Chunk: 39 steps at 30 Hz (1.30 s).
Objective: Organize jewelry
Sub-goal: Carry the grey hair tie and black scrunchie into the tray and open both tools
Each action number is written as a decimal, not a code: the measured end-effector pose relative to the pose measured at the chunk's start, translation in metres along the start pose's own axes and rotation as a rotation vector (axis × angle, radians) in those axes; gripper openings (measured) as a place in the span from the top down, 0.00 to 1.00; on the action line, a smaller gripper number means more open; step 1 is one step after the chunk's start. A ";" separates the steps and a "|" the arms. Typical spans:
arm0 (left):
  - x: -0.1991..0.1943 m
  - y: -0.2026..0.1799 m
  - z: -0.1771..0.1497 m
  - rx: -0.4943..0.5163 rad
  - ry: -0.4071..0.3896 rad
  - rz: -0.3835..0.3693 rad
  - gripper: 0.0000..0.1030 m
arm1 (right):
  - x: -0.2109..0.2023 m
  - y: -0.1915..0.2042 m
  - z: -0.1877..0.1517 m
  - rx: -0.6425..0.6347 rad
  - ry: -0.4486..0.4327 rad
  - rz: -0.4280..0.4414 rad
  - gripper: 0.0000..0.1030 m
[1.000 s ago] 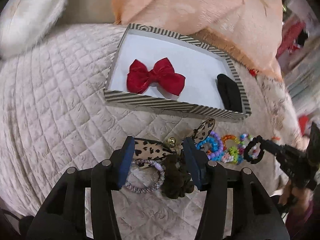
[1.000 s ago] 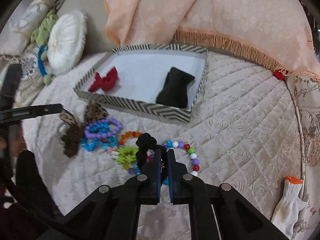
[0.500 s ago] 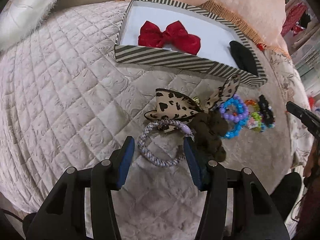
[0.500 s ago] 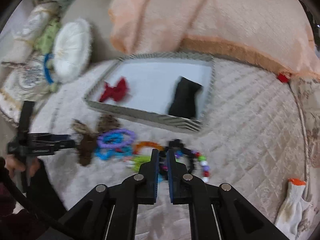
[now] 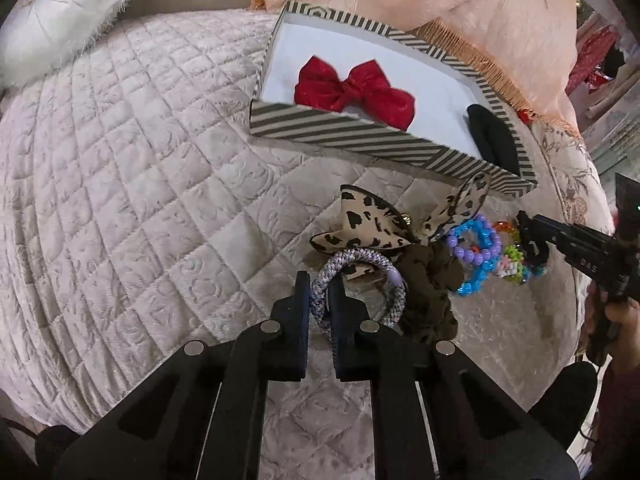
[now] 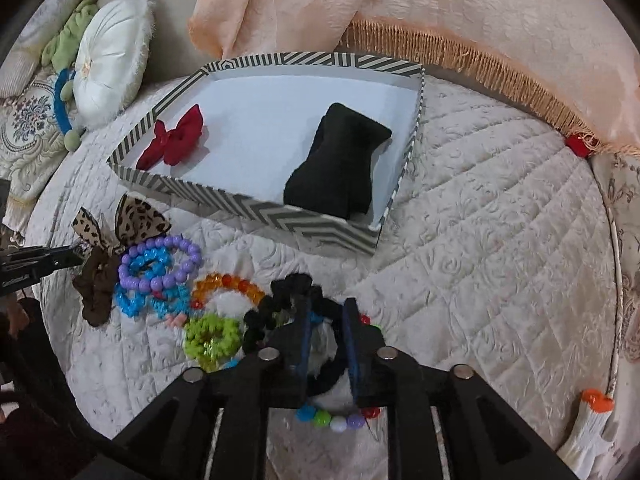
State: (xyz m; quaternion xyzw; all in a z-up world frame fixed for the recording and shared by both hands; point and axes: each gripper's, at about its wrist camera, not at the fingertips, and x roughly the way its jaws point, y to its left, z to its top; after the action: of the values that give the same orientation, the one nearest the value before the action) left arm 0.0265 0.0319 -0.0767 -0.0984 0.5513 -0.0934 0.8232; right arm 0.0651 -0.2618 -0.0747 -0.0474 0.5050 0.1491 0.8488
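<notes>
A striped box (image 5: 360,134) (image 6: 256,210) holds a red bow (image 5: 354,90) (image 6: 172,142) and a black pouch (image 5: 492,140) (image 6: 340,164). My left gripper (image 5: 320,300) is shut on a grey-lilac braided hair tie (image 5: 360,264), beside a leopard bow (image 5: 372,224) and a brown scrunchie (image 5: 432,292). My right gripper (image 6: 326,320) is partly open around a black beaded bracelet (image 6: 280,296), over a multicolour bead bracelet (image 6: 332,422). Purple (image 6: 160,260), blue (image 6: 140,304), orange (image 6: 228,282) and green (image 6: 210,338) bracelets lie to its left.
Everything lies on a quilted cream bedspread (image 5: 120,200) (image 6: 500,260). A peach fringed blanket (image 6: 440,12) lies behind the box. A white round cushion (image 6: 108,68) is at the back left. A white glove with an orange cuff (image 6: 588,424) lies at the right edge.
My left gripper closed on the grey-lilac hair tie. My right gripper opened slightly over the black beaded bracelet and dropped closer to the bedspread.
</notes>
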 end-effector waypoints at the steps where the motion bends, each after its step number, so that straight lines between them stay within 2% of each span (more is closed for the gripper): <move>1: -0.001 -0.002 0.002 0.003 -0.002 -0.002 0.93 | 0.000 0.000 0.001 0.004 0.001 0.008 0.74; 2: -0.003 -0.003 0.002 0.008 -0.005 -0.005 0.93 | 0.001 0.000 0.003 0.004 0.003 0.017 0.68; 8: -0.010 -0.010 0.004 0.022 -0.018 -0.020 0.93 | 0.008 0.005 0.004 -0.023 0.028 0.004 0.68; 10: -0.017 -0.009 0.004 0.022 -0.024 -0.026 0.93 | 0.015 0.003 0.006 -0.007 0.045 0.025 0.72; 12: -0.025 -0.009 0.005 0.026 -0.036 -0.029 0.93 | 0.015 0.002 0.007 0.007 0.035 0.053 0.86; 14: -0.034 -0.008 0.007 0.030 -0.052 -0.029 0.93 | 0.006 0.001 0.007 0.018 0.004 0.082 0.92; 22: -0.060 -0.015 0.038 0.039 -0.130 -0.040 0.93 | -0.043 -0.002 0.019 0.050 -0.097 0.149 0.93; 30: -0.052 -0.035 0.099 0.050 -0.179 -0.020 0.93 | -0.067 -0.003 0.062 0.088 -0.204 0.176 0.93; 36: -0.009 -0.043 0.160 0.032 -0.179 0.029 0.93 | -0.034 0.002 0.104 0.120 -0.216 0.191 0.93; 39: 0.014 -0.042 0.179 0.026 -0.165 0.056 0.93 | -0.011 0.003 0.122 0.133 -0.208 0.190 0.93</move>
State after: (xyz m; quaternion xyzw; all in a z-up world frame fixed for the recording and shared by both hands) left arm 0.1953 -0.0017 -0.0119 -0.0798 0.4830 -0.0691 0.8692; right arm 0.1623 -0.2326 -0.0060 0.0728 0.4253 0.1992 0.8799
